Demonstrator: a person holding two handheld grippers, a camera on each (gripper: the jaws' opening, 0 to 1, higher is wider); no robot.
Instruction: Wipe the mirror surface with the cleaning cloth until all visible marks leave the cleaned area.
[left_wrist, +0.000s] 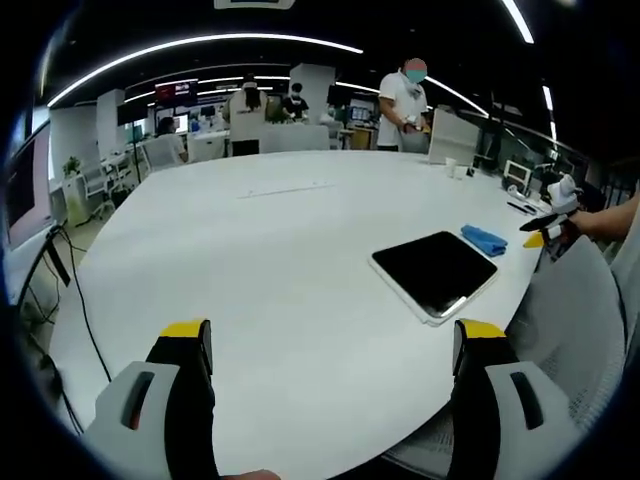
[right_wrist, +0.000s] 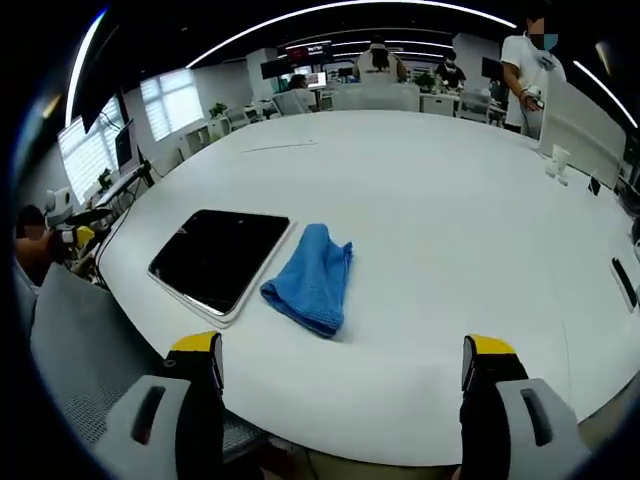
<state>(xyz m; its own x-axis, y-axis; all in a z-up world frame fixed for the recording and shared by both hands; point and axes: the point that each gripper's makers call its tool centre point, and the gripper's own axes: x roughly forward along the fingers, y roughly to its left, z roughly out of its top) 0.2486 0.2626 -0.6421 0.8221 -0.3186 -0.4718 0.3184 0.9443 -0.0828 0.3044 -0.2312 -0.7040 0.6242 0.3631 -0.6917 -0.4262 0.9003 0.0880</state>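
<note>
Left gripper (left_wrist: 330, 345): held low over the near edge of the white table (left_wrist: 260, 260), jaws spread wide and holding nothing; both yellow-tipped fingers (left_wrist: 187, 330) rise from the bottom of the left gripper view.
Right gripper (right_wrist: 340, 360): held at the table's near edge in the right gripper view, jaws released and wide apart, nothing between them; it also shows far off at the right of the left gripper view, beyond the mirror, with a bare forearm behind it.
Mirror (left_wrist: 435, 272): one, a dark rectangular panel with a pale rim, lying flat on the table. Ahead of the left fingers and off to their right, well apart from them; ahead of the right gripper's left finger, apart from it.
Cleaning cloth (right_wrist: 311, 277): one, blue, crumpled, lying just beside the mirror's long edge, ahead of the gap between the right fingers, not touched by them.
Writing: none readable; a far screen (left_wrist: 176, 94) shows red and white patches too small to read.
People: several in the background, one standing at the table's far side (left_wrist: 404, 105).
</note>
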